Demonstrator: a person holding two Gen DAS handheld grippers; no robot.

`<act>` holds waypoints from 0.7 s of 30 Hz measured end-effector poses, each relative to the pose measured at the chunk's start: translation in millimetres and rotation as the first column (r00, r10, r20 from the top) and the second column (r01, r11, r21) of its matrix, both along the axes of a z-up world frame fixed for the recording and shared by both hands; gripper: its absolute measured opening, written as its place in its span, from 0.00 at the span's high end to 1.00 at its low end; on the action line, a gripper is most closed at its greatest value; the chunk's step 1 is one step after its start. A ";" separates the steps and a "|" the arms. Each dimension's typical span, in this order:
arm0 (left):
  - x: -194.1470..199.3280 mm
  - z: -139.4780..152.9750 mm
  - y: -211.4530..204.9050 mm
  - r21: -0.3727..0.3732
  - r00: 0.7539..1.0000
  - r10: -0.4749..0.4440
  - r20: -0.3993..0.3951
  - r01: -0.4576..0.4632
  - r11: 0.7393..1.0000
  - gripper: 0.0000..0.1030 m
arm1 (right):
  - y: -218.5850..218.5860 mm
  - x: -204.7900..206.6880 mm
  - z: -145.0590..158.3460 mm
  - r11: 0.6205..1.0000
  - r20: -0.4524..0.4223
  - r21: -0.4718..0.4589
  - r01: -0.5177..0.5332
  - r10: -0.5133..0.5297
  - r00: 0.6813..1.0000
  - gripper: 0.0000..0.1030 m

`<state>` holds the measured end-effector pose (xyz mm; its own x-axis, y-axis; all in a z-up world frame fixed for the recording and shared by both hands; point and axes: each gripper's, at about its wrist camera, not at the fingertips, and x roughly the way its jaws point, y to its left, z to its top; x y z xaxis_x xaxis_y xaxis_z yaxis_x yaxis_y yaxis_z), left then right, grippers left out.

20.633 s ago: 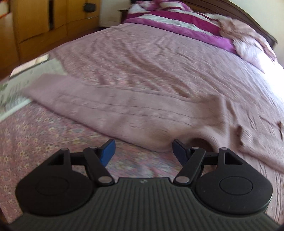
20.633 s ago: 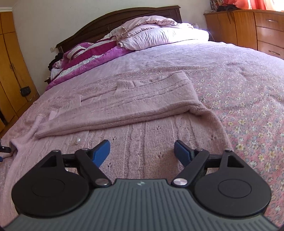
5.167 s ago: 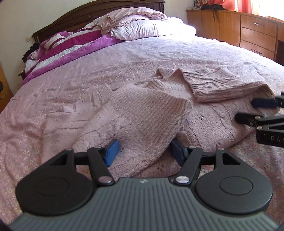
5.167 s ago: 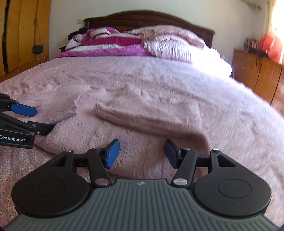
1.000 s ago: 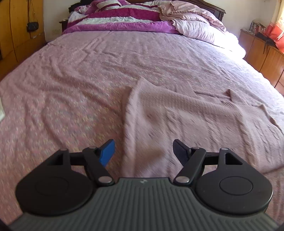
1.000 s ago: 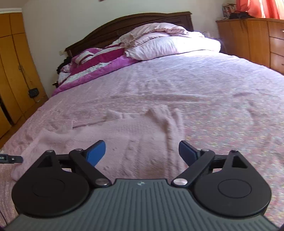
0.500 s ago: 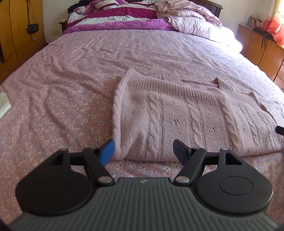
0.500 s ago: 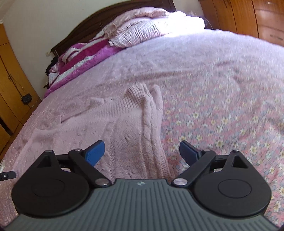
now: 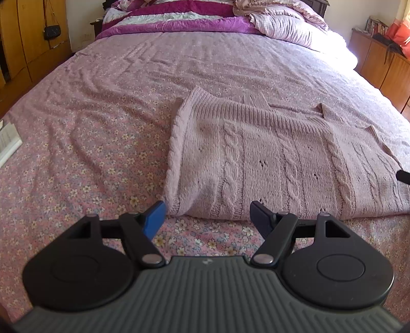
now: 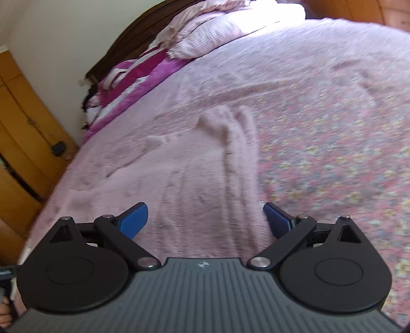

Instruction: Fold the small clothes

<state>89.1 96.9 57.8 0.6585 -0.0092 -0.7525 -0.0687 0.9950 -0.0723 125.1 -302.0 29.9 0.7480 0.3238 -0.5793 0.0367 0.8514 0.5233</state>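
A pale pink cable-knit sweater (image 9: 269, 158) lies folded into a flat rectangle on the floral pink bedspread (image 9: 89, 153). My left gripper (image 9: 207, 217) is open and empty just in front of the sweater's near left corner, not touching it. My right gripper (image 10: 205, 220) is open and empty over the near right part of the same sweater (image 10: 194, 174); that view is blurred. A dark tip of the right gripper shows at the right edge of the left wrist view (image 9: 403, 176).
Pillows and a purple-striped duvet (image 9: 179, 18) are piled at the headboard. Wooden wardrobes (image 10: 23, 143) stand to the left of the bed and a wooden dresser (image 9: 384, 61) to the right. A white object (image 9: 7, 143) lies at the bed's left edge.
Both grippers have drawn back slightly from the folded sweater and stay open. The right wrist view has tilted and blurred, so it is moving.
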 end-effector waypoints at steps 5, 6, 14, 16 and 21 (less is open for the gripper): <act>0.1 -7.8 -3.8 0.007 1.000 0.001 -0.016 -0.001 1.000 0.29 | -1.7 6.3 -6.1 0.998 0.024 0.064 0.005 -0.006 1.000 0.03; -0.2 -9.5 -4.5 0.010 1.000 0.002 -0.015 -0.001 1.000 0.29 | -3.2 6.5 -7.7 0.997 0.029 0.077 0.006 -0.008 1.000 0.03; 0.7 -18.7 -8.6 0.034 0.999 0.005 -0.041 -0.003 0.999 0.29 | -5.2 8.6 -12.0 0.994 0.050 0.104 -0.008 0.003 0.999 0.03; 1.6 -18.7 -8.9 0.029 0.999 0.014 -0.043 -0.013 0.999 0.29 | -6.5 7.3 -12.9 0.993 0.053 0.121 0.016 -0.023 0.998 0.05; 4.3 -13.6 -12.1 -0.036 0.998 0.046 -0.046 -0.048 0.998 0.29 | -5.8 1.2 -16.1 0.992 0.074 0.118 0.041 -0.049 0.996 0.09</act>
